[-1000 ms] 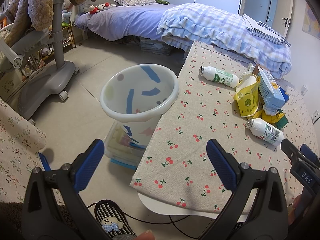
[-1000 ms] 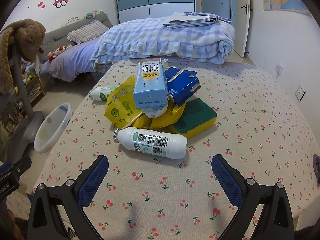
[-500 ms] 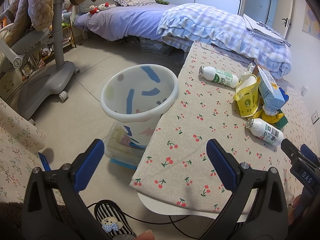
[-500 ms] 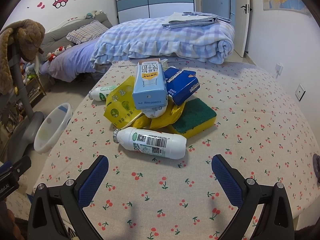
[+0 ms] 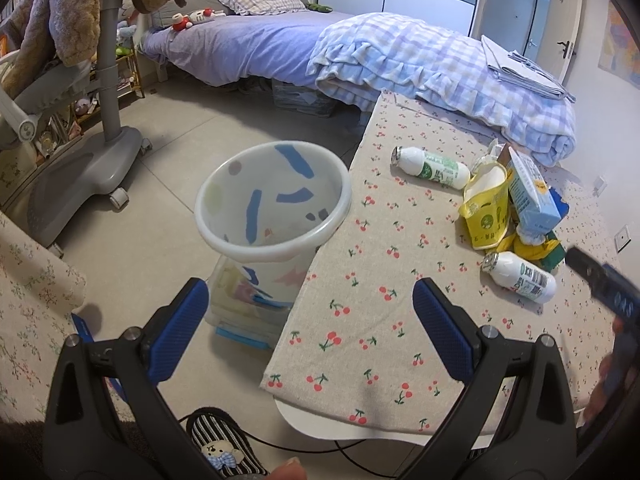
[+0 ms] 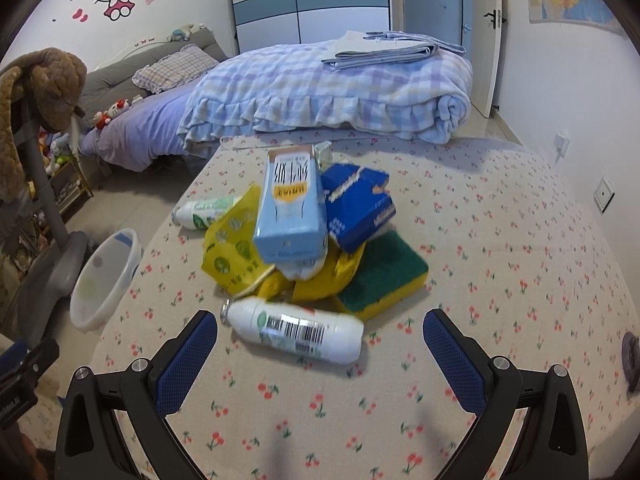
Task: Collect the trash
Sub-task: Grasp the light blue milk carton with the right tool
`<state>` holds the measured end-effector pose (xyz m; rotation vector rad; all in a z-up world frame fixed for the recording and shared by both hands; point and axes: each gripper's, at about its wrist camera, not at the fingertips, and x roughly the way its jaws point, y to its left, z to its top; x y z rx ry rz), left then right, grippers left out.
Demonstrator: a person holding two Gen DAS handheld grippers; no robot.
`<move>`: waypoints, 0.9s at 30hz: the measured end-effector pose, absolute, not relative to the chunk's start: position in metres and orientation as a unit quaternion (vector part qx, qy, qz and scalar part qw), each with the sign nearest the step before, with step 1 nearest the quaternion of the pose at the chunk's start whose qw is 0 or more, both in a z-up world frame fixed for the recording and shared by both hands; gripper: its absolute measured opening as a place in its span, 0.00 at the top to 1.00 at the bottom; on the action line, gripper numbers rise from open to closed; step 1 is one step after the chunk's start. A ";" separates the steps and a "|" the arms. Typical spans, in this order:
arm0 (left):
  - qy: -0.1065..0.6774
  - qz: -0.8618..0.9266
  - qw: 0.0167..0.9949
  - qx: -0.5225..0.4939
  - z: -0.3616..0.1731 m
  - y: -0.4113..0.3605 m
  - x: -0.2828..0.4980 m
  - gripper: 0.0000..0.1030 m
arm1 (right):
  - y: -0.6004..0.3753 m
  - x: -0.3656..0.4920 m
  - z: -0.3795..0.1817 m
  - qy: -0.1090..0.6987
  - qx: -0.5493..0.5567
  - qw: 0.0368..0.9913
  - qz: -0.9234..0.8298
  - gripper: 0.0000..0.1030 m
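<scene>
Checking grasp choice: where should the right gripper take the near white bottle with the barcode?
Across its round body at the barcode label, from above. The white bottle lies on its side, clear of the pile behind, between the open right gripper's fingers.

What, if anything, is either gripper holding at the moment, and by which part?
Nothing is held. The left gripper is open over the table's edge beside the bin, and the right gripper is open, with the near bottle lying free on the table between its fingers.

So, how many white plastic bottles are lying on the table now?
2. The near bottle lies in front of the right gripper; the far bottle lies behind the yellow bag. The pile may hide others.
</scene>
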<state>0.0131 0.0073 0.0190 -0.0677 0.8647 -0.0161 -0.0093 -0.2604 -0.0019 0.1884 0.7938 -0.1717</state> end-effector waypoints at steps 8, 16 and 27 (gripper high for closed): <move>0.428 -0.020 0.903 -0.016 0.021 0.003 0.034 0.01 | -0.279 0.054 0.007 0.420 0.110 0.901 -0.018 0.00; 0.446 -0.044 0.894 0.002 0.018 -0.005 0.044 0.01 | -0.290 0.100 -0.007 0.450 0.138 0.882 -0.002 0.23; 0.447 -0.101 0.888 0.013 0.033 -0.035 0.059 0.01 | -0.294 0.111 -0.005 0.467 0.150 0.871 0.019 0.44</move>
